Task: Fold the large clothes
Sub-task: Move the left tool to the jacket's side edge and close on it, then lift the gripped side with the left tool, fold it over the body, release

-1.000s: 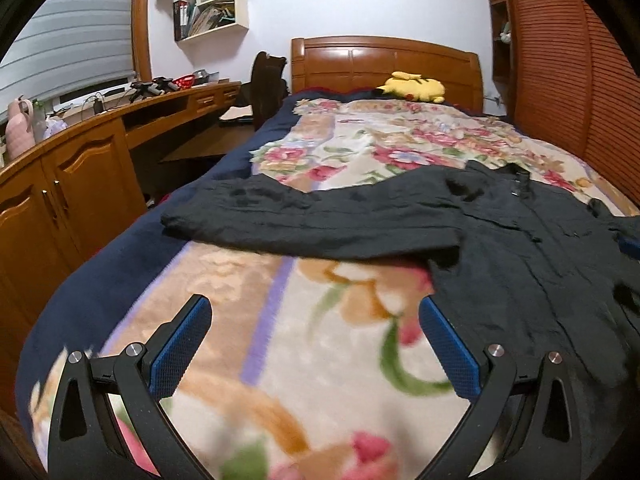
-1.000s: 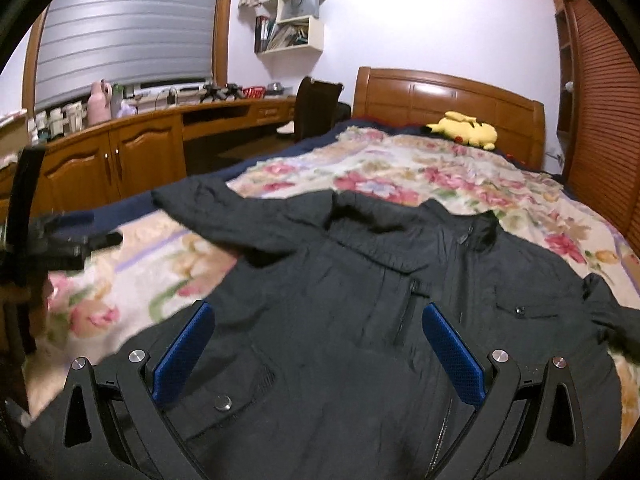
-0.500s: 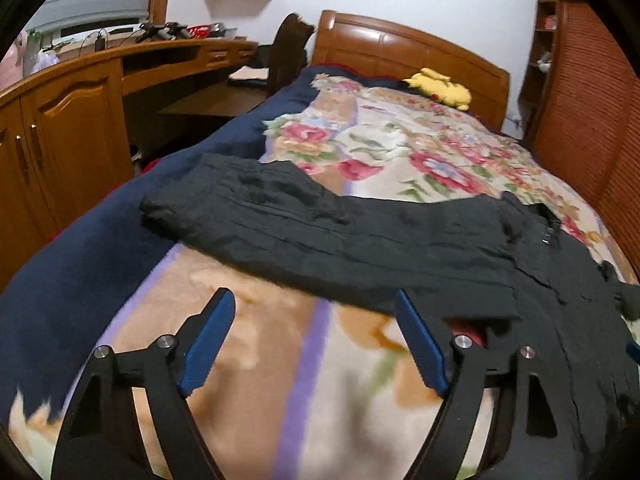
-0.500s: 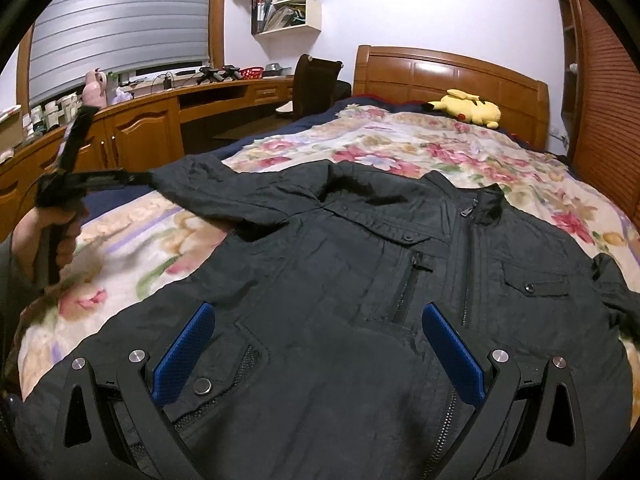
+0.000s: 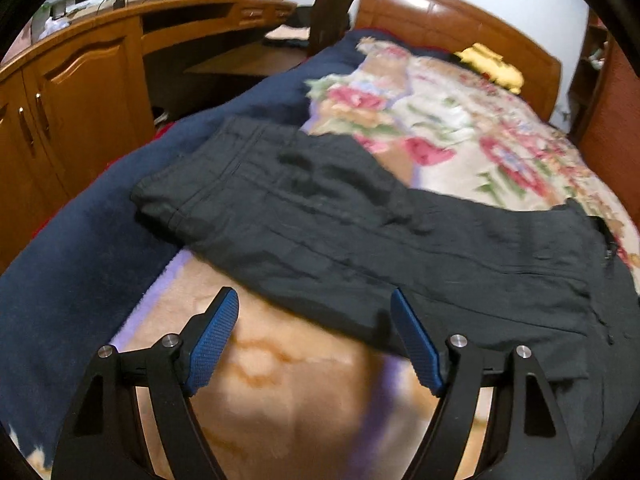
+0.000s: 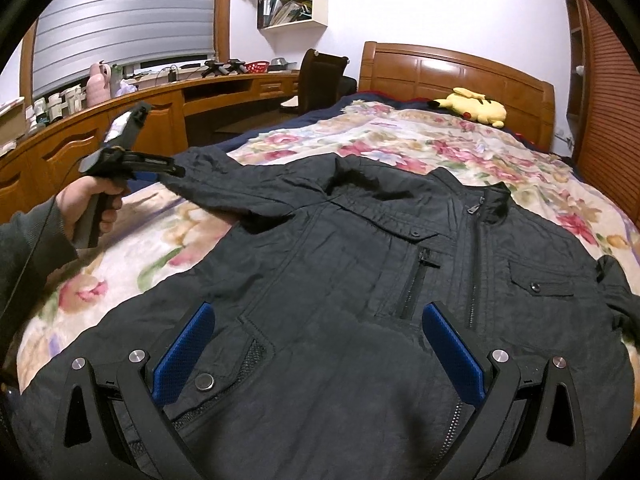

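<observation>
A black zip jacket (image 6: pixel 360 280) lies front up on the floral blanket (image 6: pixel 400 140), collar toward the headboard. Its left sleeve (image 5: pixel 320 224) stretches out toward the bed's left side, with the cuff (image 5: pixel 168 200) on the navy cover. My left gripper (image 5: pixel 316 320) hovers low at the sleeve's near edge. Its jaws are closing, the edge of the sleeve lies between the tips, and the pads do not press on it. In the right wrist view the left gripper (image 6: pixel 176 170), held in a hand (image 6: pixel 88 204), is at the sleeve end. My right gripper (image 6: pixel 316 312) stands open over the jacket's lower front.
Wooden cabinets and a long desk (image 5: pixel 80 80) run along the left of the bed, with a dark chair (image 6: pixel 320 76) at the desk. A yellow plush toy (image 6: pixel 472 106) lies by the wooden headboard (image 6: pixel 452 68). A slatted wardrobe (image 6: pixel 612 100) stands on the right.
My left gripper has moved forward and down to the sleeve, and its jaws have narrowed. The right gripper has stayed over the jacket's front.
</observation>
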The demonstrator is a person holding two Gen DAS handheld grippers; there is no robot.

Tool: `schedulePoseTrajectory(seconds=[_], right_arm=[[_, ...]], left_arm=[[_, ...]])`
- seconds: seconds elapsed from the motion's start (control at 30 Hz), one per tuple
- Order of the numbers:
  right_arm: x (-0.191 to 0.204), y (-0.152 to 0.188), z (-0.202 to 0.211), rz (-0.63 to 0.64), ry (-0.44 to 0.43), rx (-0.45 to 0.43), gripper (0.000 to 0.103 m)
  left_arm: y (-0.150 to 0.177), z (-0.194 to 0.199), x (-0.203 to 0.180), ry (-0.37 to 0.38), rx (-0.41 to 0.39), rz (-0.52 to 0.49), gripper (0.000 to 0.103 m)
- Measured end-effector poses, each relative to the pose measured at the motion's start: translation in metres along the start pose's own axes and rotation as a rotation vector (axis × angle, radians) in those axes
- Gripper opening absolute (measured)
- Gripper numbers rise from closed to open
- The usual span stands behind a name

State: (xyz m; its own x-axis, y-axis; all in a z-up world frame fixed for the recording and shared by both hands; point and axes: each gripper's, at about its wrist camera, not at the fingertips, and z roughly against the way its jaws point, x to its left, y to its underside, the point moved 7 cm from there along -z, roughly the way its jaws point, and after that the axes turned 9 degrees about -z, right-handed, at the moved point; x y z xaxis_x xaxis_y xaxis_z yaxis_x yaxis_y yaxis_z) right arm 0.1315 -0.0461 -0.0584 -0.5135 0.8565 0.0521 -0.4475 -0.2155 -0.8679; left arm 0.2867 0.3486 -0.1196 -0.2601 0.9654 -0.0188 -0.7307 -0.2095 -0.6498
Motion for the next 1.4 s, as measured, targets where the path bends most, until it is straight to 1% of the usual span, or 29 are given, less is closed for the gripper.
schedulePoseTrajectory(seconds=[0.07,0.13,0.2,0.23,0.27,0.3,0.33,0.37,0.4,0.43,0.53,0.67,0.8,0.9,0.97,1.03,1.2,1.3,1.4], right_arm=[[0.000,0.000,-0.002,-0.003,-0.004,0.006,0.103],[-0.001,0.002,-0.003,-0.008,-0.006,0.013,0.103],[-0.001,0.002,-0.004,-0.010,-0.007,0.018,0.103],[-0.001,0.002,-0.004,-0.010,-0.007,0.018,0.103],[-0.001,0.001,-0.004,-0.009,-0.009,0.019,0.103],[0.000,0.001,-0.004,-0.007,-0.010,0.018,0.103],[0.001,0.001,-0.003,-0.006,-0.009,0.017,0.103],[0.001,0.001,-0.003,-0.005,-0.008,0.016,0.103],[0.002,0.001,-0.002,-0.005,-0.008,0.015,0.103],[0.001,0.000,-0.002,-0.006,-0.008,0.015,0.103],[0.000,-0.001,0.000,-0.009,-0.007,0.007,0.103],[-0.001,-0.003,0.008,-0.005,0.003,-0.015,0.103],[-0.006,-0.007,0.024,-0.009,0.012,-0.039,0.103],[-0.014,-0.009,0.039,-0.017,0.008,-0.063,0.103],[-0.020,-0.009,0.046,-0.013,0.006,-0.070,0.100],[-0.029,-0.007,0.053,-0.009,0.030,-0.077,0.098],[-0.052,0.003,0.061,-0.029,0.055,-0.060,0.094],[-0.057,0.010,0.068,-0.039,0.060,-0.050,0.093],[-0.061,0.014,0.074,-0.056,0.065,-0.044,0.093]], left_arm=[[0.002,-0.010,0.006,-0.009,0.025,0.021,0.079],[0.007,-0.019,0.007,0.021,0.052,0.040,0.079],[0.012,-0.025,0.006,0.027,0.077,0.030,0.079],[0.012,-0.026,0.005,0.025,0.075,0.020,0.077],[0.011,-0.024,0.004,0.031,0.069,0.019,0.065],[0.011,-0.023,0.002,0.041,0.066,0.012,0.057],[0.009,-0.023,0.000,0.065,0.063,0.008,0.035],[0.008,-0.022,-0.004,0.100,0.065,0.009,0.016],[0.008,-0.019,-0.006,0.125,0.068,0.013,0.010],[0.006,-0.017,-0.009,0.129,0.064,0.013,0.004],[0.001,-0.001,-0.021,0.112,0.032,-0.031,0.003],[-0.010,0.036,-0.041,0.093,-0.037,-0.079,0.002],[-0.021,0.084,-0.077,0.110,-0.107,-0.149,0.002],[-0.026,0.121,-0.114,0.144,-0.152,-0.213,0.002],[-0.029,0.140,-0.134,0.157,-0.173,-0.249,0.003],[-0.031,0.160,-0.157,0.174,-0.195,-0.290,0.003],[-0.027,0.198,-0.207,0.207,-0.232,-0.378,0.003],[-0.020,0.211,-0.232,0.230,-0.244,-0.413,0.002],[-0.009,0.223,-0.258,0.248,-0.239,-0.464,0.003]])
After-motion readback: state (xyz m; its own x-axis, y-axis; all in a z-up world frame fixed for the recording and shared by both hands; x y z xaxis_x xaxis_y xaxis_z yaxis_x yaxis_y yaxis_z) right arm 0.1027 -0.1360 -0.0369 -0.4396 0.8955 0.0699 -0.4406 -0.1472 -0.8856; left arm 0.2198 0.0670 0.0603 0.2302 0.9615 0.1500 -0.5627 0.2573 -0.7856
